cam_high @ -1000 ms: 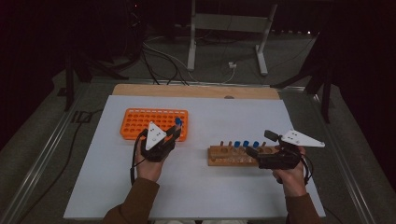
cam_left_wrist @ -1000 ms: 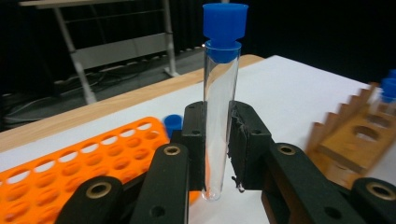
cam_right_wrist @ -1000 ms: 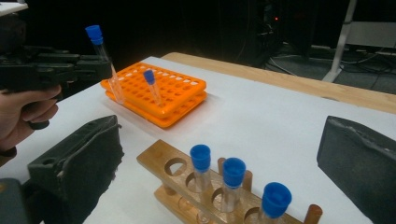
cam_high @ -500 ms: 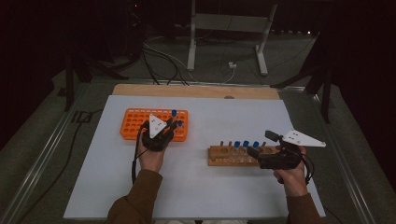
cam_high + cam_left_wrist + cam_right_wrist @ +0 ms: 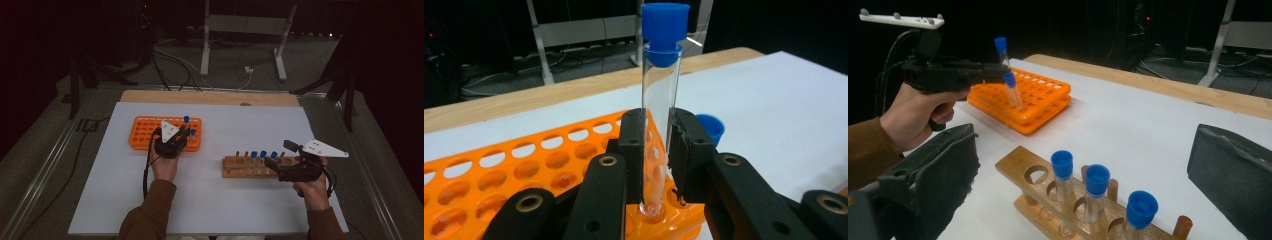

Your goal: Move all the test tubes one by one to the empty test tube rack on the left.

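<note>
Test tube [image 5: 659,107]: clear glass, blue cap, upright, bottom seated in corner hole of orange rack [image 5: 524,170].

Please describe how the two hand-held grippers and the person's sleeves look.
Both grippers, left and right, are black, pistol-shaped, with two flat padded jaws. Each carries a pale three-cornered plate with small dots on top. A black cable trails from the left one. The sleeves are brown.

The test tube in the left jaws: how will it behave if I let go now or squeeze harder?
The test tube looks like thin clear glass or plastic, so harder squeezing may crack it or let it slip. Its foot sits in a hole of the orange rack, so released it should probably stay upright. Laid on the table, its round body would likely roll.
</note>
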Motion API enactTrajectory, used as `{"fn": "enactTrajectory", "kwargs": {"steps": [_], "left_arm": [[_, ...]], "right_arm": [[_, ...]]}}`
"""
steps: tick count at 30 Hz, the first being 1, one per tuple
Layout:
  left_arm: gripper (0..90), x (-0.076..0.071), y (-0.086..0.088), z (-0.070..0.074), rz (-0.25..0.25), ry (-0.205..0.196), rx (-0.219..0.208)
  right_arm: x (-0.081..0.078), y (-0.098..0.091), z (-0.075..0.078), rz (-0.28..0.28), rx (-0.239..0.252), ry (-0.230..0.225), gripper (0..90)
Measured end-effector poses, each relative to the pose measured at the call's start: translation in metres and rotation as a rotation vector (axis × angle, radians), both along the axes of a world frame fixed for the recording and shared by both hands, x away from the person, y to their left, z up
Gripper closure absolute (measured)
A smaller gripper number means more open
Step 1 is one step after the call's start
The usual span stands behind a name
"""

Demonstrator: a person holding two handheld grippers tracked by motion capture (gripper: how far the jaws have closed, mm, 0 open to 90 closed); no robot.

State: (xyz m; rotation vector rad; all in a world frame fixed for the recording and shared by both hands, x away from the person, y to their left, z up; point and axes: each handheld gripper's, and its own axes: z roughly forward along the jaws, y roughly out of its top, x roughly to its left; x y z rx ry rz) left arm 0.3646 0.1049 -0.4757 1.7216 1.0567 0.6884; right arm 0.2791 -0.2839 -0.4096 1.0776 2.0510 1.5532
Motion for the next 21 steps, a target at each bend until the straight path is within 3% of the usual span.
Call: {"fn": "enactTrajectory", "kwargs": {"steps": [11,21], "left_arm": [[78.1,0.0,-0.001,-0.013,0.004,0.041,0.027],[78.2,-0.003,-0.003,-0.02,-0.004,0.058,0.077]], "right_arm": [[0.0,-0.002,0.0,-0.001,0.006,0.001,0.1],[0.0,-0.001,-0.001,0.004,0.003,0.005,0.1]]}}
